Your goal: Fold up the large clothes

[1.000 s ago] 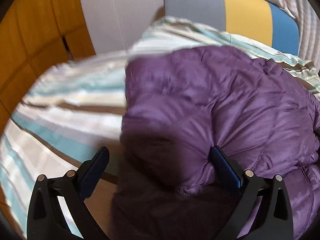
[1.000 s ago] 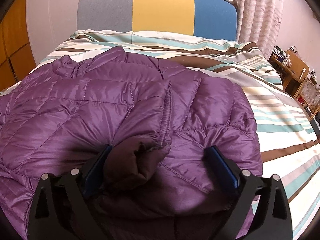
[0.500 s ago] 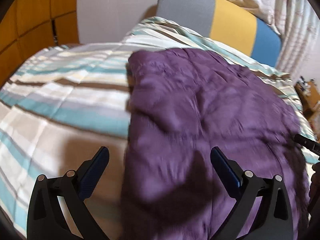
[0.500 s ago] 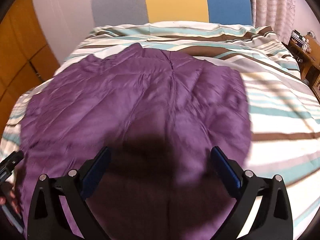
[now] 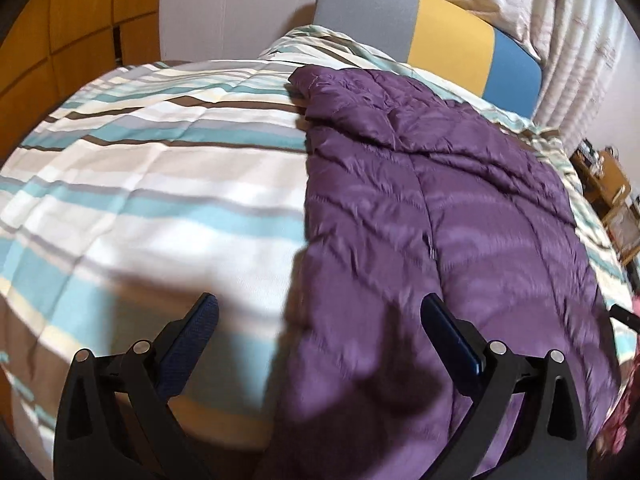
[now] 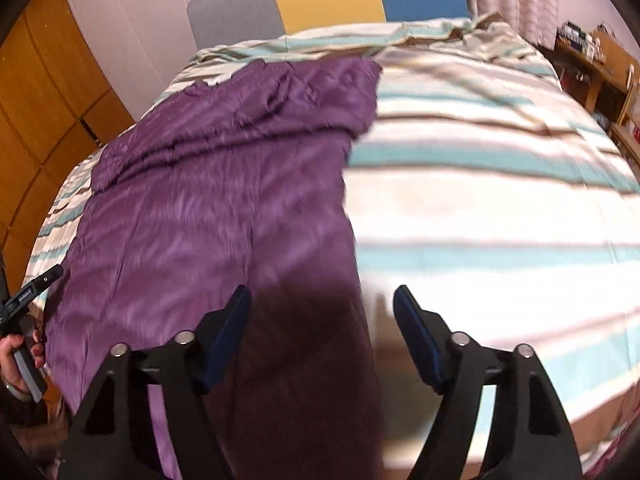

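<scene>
A purple quilted down jacket (image 5: 432, 220) lies spread flat and lengthwise on the striped bed (image 5: 160, 184). It also shows in the right wrist view (image 6: 224, 200). My left gripper (image 5: 318, 316) is open and empty, raised above the jacket's near left edge. My right gripper (image 6: 322, 308) is open and empty, raised above the jacket's near right edge. The left gripper's tip (image 6: 34, 290) and the hand holding it show at the left edge of the right wrist view.
The bed (image 6: 480, 208) has a grey, yellow and blue headboard (image 5: 432, 20). Orange wardrobe doors (image 6: 44, 92) stand on the left. A wooden side table with clutter (image 6: 596, 68) stands on the right, by the curtains (image 5: 552, 12).
Both grippers let go of the bunched jacket and pulled back and up. The jacket now lies flat and stretched out. Each view has swung outward toward its own edge.
</scene>
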A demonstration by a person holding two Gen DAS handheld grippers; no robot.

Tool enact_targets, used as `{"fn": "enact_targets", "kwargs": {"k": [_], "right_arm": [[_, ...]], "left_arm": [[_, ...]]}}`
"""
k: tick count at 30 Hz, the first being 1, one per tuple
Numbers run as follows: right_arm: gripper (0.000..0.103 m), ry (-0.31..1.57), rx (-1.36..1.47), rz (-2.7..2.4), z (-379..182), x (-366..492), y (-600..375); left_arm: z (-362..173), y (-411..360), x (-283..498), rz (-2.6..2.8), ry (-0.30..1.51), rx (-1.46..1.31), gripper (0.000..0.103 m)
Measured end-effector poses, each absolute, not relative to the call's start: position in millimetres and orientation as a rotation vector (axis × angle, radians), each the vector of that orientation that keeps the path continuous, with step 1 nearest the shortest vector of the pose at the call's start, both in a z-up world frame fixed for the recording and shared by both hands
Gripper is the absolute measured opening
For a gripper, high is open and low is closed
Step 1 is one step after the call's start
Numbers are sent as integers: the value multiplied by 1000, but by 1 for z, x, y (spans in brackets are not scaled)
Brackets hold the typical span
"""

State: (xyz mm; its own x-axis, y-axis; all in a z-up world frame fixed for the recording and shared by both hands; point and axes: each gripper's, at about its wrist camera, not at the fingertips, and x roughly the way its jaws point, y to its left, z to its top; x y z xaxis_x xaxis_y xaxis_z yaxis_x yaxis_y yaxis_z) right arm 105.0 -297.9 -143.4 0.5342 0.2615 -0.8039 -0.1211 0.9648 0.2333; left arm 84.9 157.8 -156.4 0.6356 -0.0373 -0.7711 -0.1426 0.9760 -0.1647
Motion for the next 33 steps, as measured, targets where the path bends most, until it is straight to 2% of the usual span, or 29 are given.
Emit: {"fn": "enact_targets", "kwargs": {"k": [4,8,11,14,16,17,18,19,21,33], "right_arm": [[68,1011,147,238,-149,76,-308],[64,1056,172,267,-158,56,-313],[55,1066,186,287,-160,46,-312],[40,1075,173,324,-163,39,-304],[23,1066,161,352,-164,37,-299],[20,1061,166,363,-164,38,-297],[13,1058,183,370,-164,39,-297],[10,1052,211,378,-162,41,-297],[8,1038,259,390,-158,46,-298],[7,866,508,445,-108,95,-308]], "left_arm": [[-158,154,60,10,879,-217,88],[-164,147,41,-57,895,-244,83],[-164,138,28,-90,894,-207,78],[-166,134,20,-99,905,-228,73],[-168,132,17,-105,909,-248,59],[-167,131,18,-119,917,-263,49],[-167,130,19,-137,925,-282,31],[-164,129,20,-149,924,-298,21],[-156,125,20,-155,901,-283,13],[-99,141,56,-196,748,-423,11]]}}
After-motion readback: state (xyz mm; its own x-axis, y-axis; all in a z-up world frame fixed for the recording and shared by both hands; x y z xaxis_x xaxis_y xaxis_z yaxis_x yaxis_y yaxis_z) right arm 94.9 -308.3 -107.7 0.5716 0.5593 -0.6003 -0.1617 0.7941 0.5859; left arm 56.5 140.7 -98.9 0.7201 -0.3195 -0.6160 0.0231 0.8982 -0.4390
